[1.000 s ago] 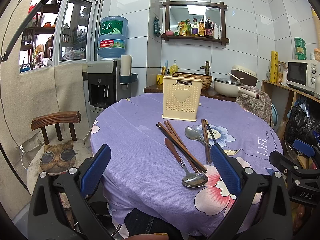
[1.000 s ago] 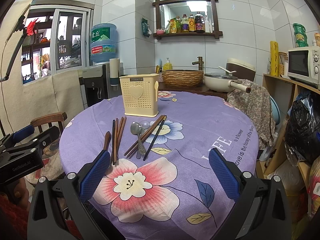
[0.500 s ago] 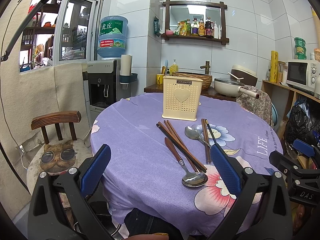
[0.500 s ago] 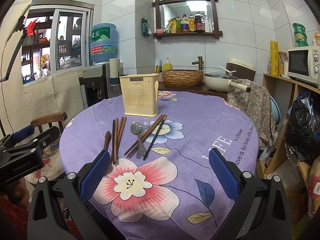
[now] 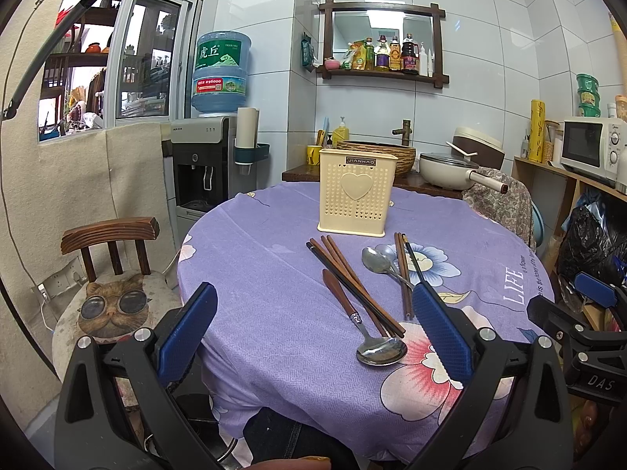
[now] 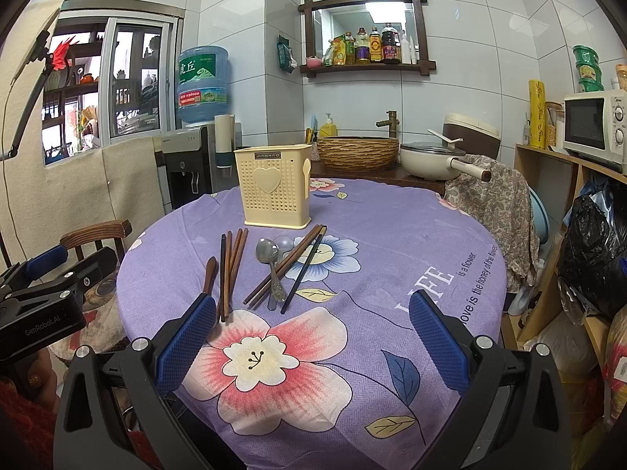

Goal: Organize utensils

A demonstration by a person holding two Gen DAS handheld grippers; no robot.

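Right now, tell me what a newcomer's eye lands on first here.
The round table's purple floral cloth fills the middle. A cream perforated plastic utensil holder with a heart stands upright toward its far side. In front of it, brown wooden chopsticks and metal spoons lie loose, while the open left gripper and right gripper hover at the near edge.

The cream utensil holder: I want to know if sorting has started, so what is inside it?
Nothing sticks out above the rim of the cream utensil holder. Its walls hide the interior. The chopsticks and spoons lie on the tablecloth.
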